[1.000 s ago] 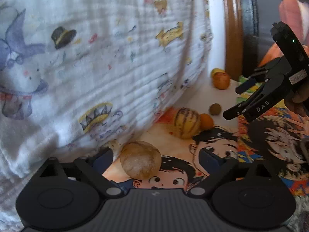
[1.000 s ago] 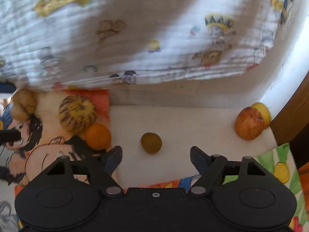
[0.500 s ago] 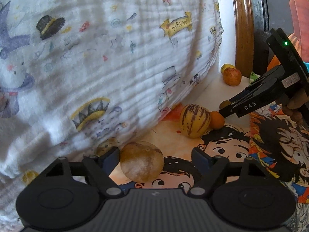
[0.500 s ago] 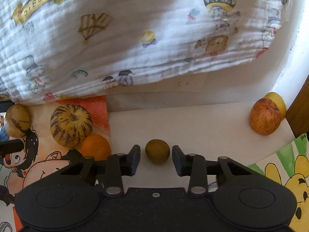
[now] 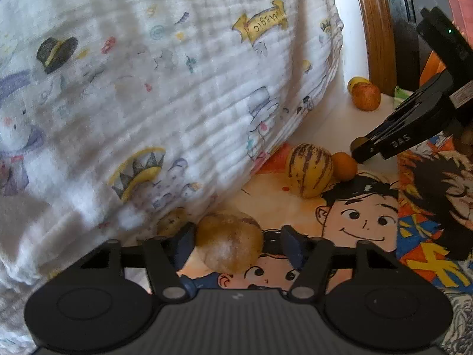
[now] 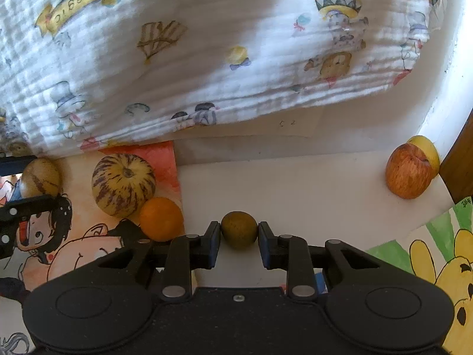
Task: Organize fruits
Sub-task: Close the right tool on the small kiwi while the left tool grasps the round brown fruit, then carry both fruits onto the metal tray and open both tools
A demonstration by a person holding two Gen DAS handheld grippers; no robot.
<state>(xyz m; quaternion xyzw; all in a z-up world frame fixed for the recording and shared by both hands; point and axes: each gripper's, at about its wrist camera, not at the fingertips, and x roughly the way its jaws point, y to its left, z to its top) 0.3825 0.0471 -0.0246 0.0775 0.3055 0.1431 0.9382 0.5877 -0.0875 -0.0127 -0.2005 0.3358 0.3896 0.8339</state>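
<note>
Left wrist view
Left tool (image 5: pixel 236 244): jaws closing in around a round tan fruit (image 5: pixel 230 242); the left pad touches its side, the right pad is just clear of it.
Tan fruit: sits low on the cartoon-print surface (image 5: pixel 360 219), right at the edge of the white printed cloth (image 5: pixel 165 88).
Small speckled fruit (image 5: pixel 173 221): tucked under the cloth's hem, just behind the left finger.
Striped melon (image 5: pixel 309 170): farther back, an orange (image 5: pixel 343 166) touching its right side.
Right tool (image 5: pixel 359 148): reaching in from the right, tips low just beside the orange, a small dark fruit barely showing at them.
Apple (image 5: pixel 366 97): far back by the wooden frame (image 5: pixel 374 29), a yellow fruit (image 5: pixel 358 82) peeking out behind it.

Right wrist view
Right tool (image 6: pixel 239 235): clamped on a small olive-brown fruit (image 6: pixel 239 230), both pads against its sides.
Olive-brown fruit: down on the plain white surface (image 6: pixel 295 186), just right of the orange (image 6: pixel 161 219).
Striped melon (image 6: pixel 123 185): on the cartoon print, touching the orange.
Apple (image 6: pixel 408 171): well apart, far right, yellow fruit (image 6: pixel 425 149) behind it.
Left tool (image 6: pixel 17 186): at the left edge, with the tan fruit (image 6: pixel 41 177) between its fingers.
</note>
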